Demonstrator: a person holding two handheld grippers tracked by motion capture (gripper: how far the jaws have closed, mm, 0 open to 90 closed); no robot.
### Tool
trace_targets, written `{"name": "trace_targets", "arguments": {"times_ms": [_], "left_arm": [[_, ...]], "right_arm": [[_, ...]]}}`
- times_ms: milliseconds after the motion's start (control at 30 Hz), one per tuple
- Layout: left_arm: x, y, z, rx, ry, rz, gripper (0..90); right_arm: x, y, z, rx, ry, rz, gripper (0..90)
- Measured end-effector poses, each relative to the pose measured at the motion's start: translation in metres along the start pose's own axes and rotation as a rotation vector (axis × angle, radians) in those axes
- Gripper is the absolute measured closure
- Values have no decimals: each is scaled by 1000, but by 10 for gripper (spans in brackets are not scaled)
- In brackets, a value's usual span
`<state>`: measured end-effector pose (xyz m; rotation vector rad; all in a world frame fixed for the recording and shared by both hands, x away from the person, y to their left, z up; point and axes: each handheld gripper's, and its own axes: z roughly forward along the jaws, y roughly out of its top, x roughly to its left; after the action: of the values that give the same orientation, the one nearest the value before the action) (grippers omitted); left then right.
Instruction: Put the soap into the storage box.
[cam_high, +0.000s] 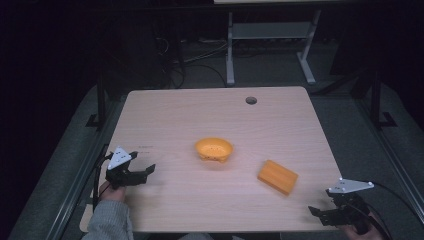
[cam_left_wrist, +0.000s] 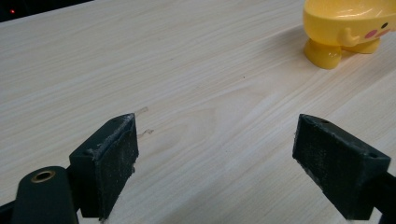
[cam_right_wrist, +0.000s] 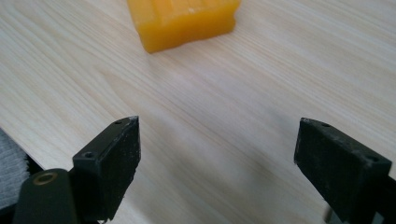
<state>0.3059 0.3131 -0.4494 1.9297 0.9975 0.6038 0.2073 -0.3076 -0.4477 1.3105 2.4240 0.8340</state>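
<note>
your left gripper (cam_high: 144, 172) sits at the near left of the table (cam_high: 175, 115), its jaws spread wide apart with nothing between them, the grey three-cornered plate on top tilted toward the left edge. in the left gripper view that same gripper (cam_left_wrist: 215, 154) shows both black pads standing well apart over bare wood grain, not touching the surface as far as can be told. your right gripper (cam_high: 320, 214) is at the near right corner, close to the table's near edge, and its jaws are likewise held open and empty; the right gripper view (cam_right_wrist: 217, 158) shows the two pads wide apart above the wood. beyond the right gripper, to its far left, lies the orange block (cam_high: 277, 176), flat on the table and turned at an angle to the edges; in the right gripper view the block (cam_right_wrist: 184, 18) lies ahead of the jaws, apart from them. further left, about the middle of the table, stands the yellow bowl (cam_high: 214, 149) upright on small feet, which the left gripper view (cam_left_wrist: 348, 28) shows at its far right, well apart from the pads. bowl and block are near each other but not touching. a round hole (cam_high: 251, 100) sits near the far edge of the table.
</note>
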Motion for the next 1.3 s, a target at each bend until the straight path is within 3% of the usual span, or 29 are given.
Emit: {"name": "trace_targets", "arguments": {"times_ms": [100,300,400,633,1300], "left_arm": [[0,0,0,-3,-1,2,138],[0,0,-1,-4,-3,5,138],[0,0,-1,-2,-4,8,138],[0,0,-1,-1,-4,12,138],[0,0,0,-8,-9,-2,138]], "right_arm": [[2,4,-1,7,-7,-20,141],[6,22,2,38,22,-53,137],[9,32,5,78,10,-95,138],[12,57,6,96,27,-159,139],[18,91,18,136,60,-226,140]]}}
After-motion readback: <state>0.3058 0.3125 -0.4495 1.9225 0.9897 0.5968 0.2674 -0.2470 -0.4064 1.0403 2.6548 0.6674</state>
